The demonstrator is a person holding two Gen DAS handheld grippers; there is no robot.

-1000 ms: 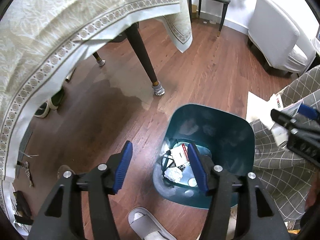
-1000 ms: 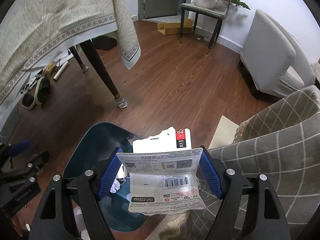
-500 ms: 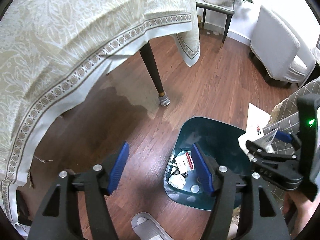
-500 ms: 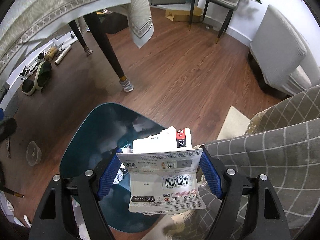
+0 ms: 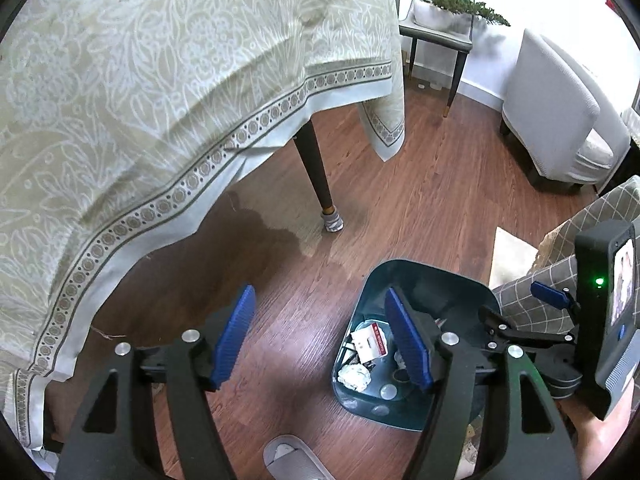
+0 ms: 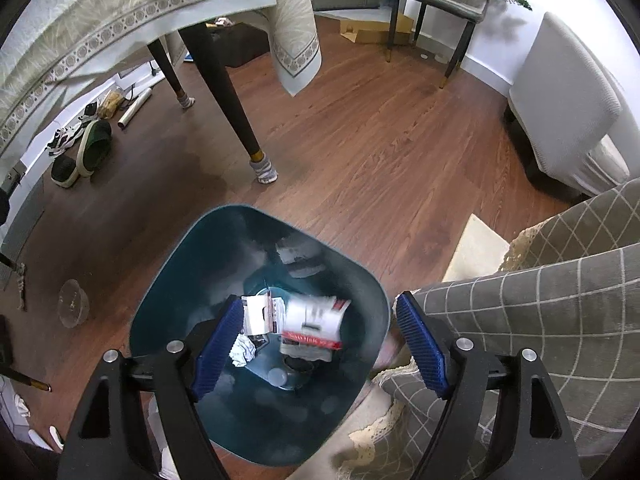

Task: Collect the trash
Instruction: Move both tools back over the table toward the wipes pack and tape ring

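Two grippers are in play over one dark teal plastic waste bin [image 6: 188, 280], which stands on the reddish wood floor [image 6: 380, 152] between the draped table and the grey checked armchair cover [image 6: 540, 320]. Your right gripper [image 6: 320, 344] points steeply down into the bin mouth with its blue pads spread wide and nothing between them; the white and red printed card packaging [image 6: 314, 320] shows blurred below the jaws, inside the bin walls, so it reads as released and dropping. Judged from that, the step in hand is the drop, and it looks nearly complete. To finish it well, hold the right gripper centred over the opening until the card settles among the crumpled white paper [image 6: 243, 351] and other scraps at the bottom, then lift straight up so a pad does not clip the rim. Your left gripper [image 5: 320, 340] hangs beside the bin, partly over the bare floor; its jaws are opening and no object lies between them. Keep it clear of the right-hand tool, visible at the edge of its view, and of the patterned cream tablecloth [image 5: 160, 100]. Possible next pickups: a clear round cup or lid [image 6: 73, 304] on the floor left of the bin; whether it counts as trash cannot be told.
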